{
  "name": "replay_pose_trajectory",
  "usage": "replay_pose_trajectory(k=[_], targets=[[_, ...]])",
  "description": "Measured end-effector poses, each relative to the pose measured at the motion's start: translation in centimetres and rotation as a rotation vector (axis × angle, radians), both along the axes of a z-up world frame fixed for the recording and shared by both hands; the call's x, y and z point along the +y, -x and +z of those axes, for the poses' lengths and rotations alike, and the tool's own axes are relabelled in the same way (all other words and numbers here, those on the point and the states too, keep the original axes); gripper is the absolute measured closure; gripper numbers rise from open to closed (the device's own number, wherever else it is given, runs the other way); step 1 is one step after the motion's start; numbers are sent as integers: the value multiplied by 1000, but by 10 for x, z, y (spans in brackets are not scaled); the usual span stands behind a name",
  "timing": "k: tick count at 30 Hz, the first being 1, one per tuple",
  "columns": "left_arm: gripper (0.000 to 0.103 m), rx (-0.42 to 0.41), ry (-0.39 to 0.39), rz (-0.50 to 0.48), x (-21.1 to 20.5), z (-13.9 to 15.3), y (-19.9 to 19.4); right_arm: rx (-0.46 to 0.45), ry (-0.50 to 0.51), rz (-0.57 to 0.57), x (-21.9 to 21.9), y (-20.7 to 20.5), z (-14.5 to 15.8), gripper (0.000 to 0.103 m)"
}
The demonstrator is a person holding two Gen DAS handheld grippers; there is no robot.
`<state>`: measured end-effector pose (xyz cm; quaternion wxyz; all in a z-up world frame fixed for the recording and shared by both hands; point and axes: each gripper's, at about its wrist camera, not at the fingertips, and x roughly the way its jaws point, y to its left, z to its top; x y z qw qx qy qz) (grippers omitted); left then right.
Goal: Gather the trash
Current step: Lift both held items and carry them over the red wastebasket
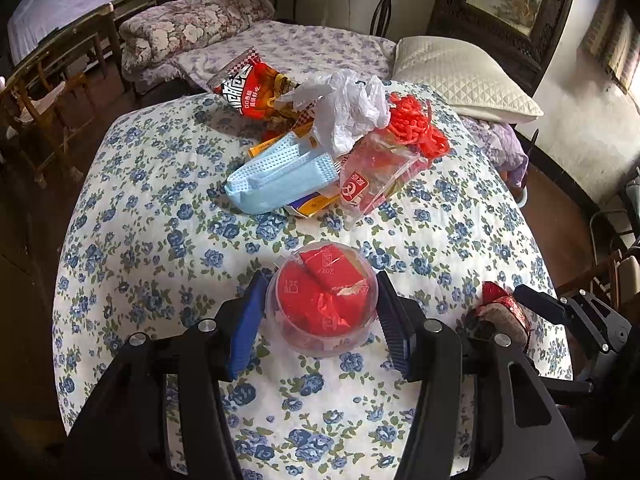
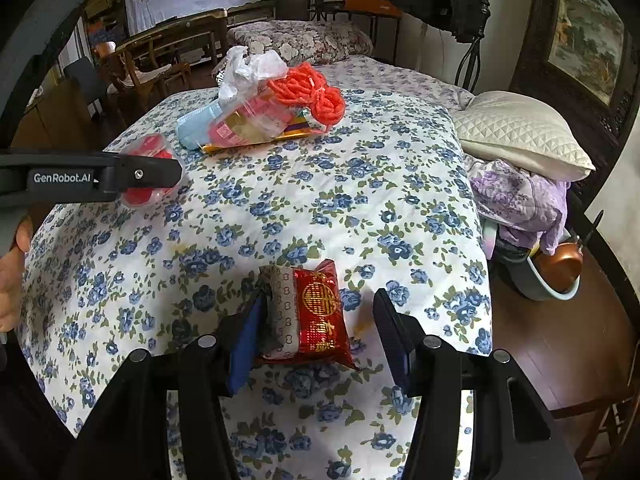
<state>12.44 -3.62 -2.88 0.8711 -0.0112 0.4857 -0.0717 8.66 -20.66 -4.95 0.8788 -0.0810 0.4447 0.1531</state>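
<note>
A clear plastic cup with red wrappers inside (image 1: 322, 300) stands on the blue-flowered quilt (image 1: 160, 208). My left gripper (image 1: 320, 312) is open, one finger on each side of the cup. In the right wrist view the cup (image 2: 146, 168) shows partly behind the left gripper. A red and gold tissue pack (image 2: 306, 314) lies between the fingers of my open right gripper (image 2: 316, 320); the left finger touches it, the right finger stands apart. The pack also shows in the left wrist view (image 1: 504, 312). A trash pile lies further back: blue face mask (image 1: 276, 178), red snack bag (image 1: 252, 88), white plastic bag (image 1: 344, 104), red string (image 1: 416, 124), clear packet (image 1: 376, 184).
A white pillow (image 1: 464, 76) and a purple cloth (image 2: 520, 196) lie at the right. A folded floral quilt (image 1: 188, 28) lies at the back. Wooden chairs (image 1: 44, 92) stand to the left. A basin with a brown pot (image 2: 556, 272) sits on the floor at the right.
</note>
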Motion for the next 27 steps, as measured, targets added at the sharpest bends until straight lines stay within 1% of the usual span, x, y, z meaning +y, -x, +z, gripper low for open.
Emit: replay_pose_trajectory(k=[3,7,13,27], targets=[[48,1,-1,-3,-1,-1,0,6,11,9,3,0,-1,50],[48,2,-3,-4,-1,-1,1,16,3,14,5,2,0,65],[48,0,3,-8,-4,-1,2,5,2,5,3,5,5,67],[48,-2,-3,-79,-37,3,8,-43,-40,-68,-29,14,31,67]])
